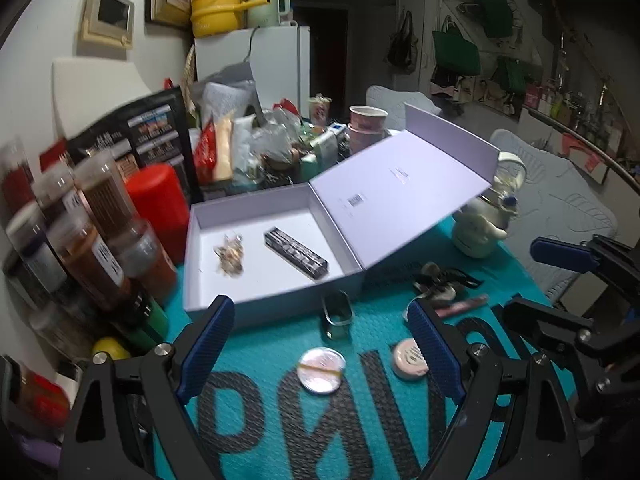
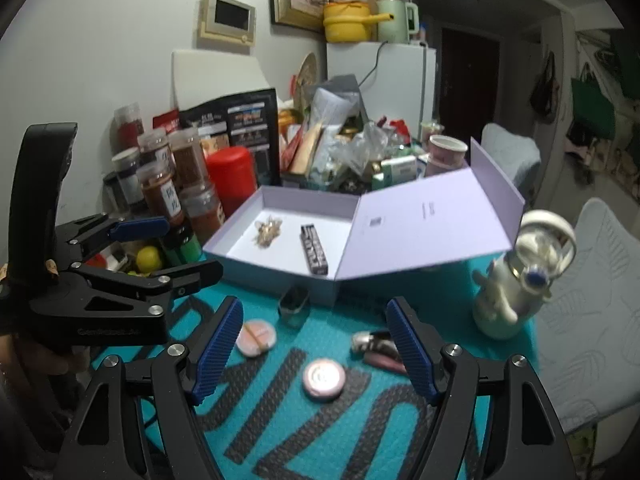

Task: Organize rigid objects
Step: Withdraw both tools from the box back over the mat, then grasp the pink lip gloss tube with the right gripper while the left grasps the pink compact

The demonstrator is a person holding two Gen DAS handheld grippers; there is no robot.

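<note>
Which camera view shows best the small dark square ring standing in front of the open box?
The left wrist view: the ring stands near the centre, between the open tongs, its hollow visible. In the right wrist view it appears smaller and blurrier, against the box wall.

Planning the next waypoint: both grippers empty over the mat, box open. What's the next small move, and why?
Probably ease the right gripper down around the pink compact. Its fingers stand wide with nothing between them, the compact lies flat on the teal mat right ahead, and the open box has bare floor.
</note>
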